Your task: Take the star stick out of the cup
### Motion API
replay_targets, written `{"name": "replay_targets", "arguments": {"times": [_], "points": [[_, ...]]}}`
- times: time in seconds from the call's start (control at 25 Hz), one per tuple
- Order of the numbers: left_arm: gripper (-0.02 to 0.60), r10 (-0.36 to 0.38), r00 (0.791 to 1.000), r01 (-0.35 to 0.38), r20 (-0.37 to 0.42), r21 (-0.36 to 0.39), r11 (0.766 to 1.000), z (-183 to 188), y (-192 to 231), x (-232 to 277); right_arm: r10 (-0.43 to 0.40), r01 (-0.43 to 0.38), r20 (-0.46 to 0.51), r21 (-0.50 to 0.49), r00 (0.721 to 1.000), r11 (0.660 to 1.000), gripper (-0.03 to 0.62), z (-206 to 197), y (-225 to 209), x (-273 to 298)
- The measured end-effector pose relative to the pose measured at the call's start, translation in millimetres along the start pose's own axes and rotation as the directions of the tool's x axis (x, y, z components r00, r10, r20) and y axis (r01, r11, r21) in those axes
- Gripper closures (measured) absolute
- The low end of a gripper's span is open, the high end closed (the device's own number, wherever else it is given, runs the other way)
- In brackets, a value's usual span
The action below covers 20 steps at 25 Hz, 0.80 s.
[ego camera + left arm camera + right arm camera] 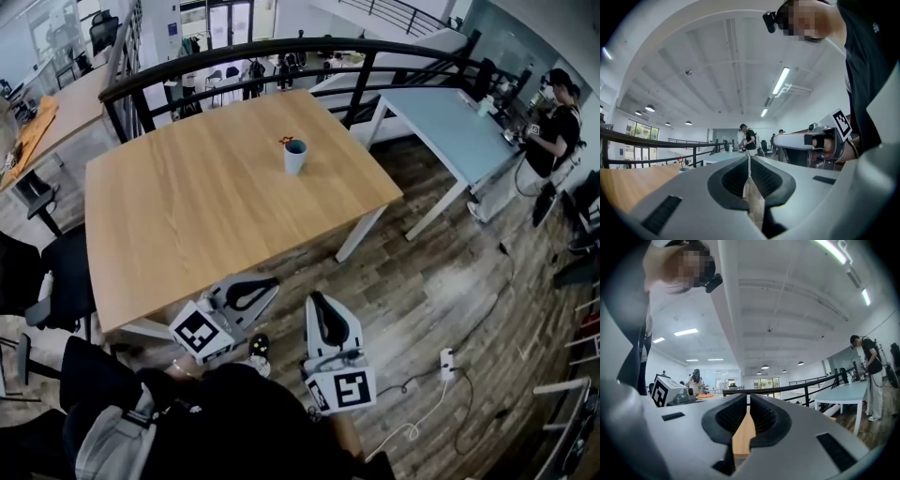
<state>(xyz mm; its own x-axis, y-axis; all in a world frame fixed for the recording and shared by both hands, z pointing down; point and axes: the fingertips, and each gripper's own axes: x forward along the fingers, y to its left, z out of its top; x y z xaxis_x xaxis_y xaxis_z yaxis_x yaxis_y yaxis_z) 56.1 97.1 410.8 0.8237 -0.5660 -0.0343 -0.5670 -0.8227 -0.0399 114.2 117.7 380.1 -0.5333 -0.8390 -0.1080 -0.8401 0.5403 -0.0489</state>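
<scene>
A light blue cup [295,157] stands on the far middle of the wooden table [187,216], with the red star stick [286,142] poking up from its left rim. Both grippers hang close to my body, off the table's near edge and far from the cup. My left gripper [273,283] is shut with nothing in it, and so is my right gripper [316,300]. In the left gripper view the jaws [749,160] meet, and the cup [683,169] with the star [680,160] shows small at far left. In the right gripper view the gripper [748,398] is shut over the table's edge [743,439].
A black curved railing [281,47] runs behind the table. A pale blue table [450,127] stands to the right with a person [553,122] beside it. A black chair [56,281] sits at the left. A power strip [447,364] and cable lie on the wood floor.
</scene>
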Motion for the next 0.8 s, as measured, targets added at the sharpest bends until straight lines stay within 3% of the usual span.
{"name": "replay_targets", "arguments": {"times": [0.32,0.8], "points": [[0.557,0.003,1.0,-0.003,-0.016,0.015,1.0,-0.3,74.9,33.2,-0.025,0.025,-0.02,-0.009,0.999,1.0,0.565,-2.6,-46.9,69.3],[0.557,0.018,1.0,-0.018,0.012,0.03,0.999,-5.5,177.4,64.6,0.0,-0.001,-0.012,-0.047,1.0,0.999,0.565,-11.7,-72.3,171.2]]}}
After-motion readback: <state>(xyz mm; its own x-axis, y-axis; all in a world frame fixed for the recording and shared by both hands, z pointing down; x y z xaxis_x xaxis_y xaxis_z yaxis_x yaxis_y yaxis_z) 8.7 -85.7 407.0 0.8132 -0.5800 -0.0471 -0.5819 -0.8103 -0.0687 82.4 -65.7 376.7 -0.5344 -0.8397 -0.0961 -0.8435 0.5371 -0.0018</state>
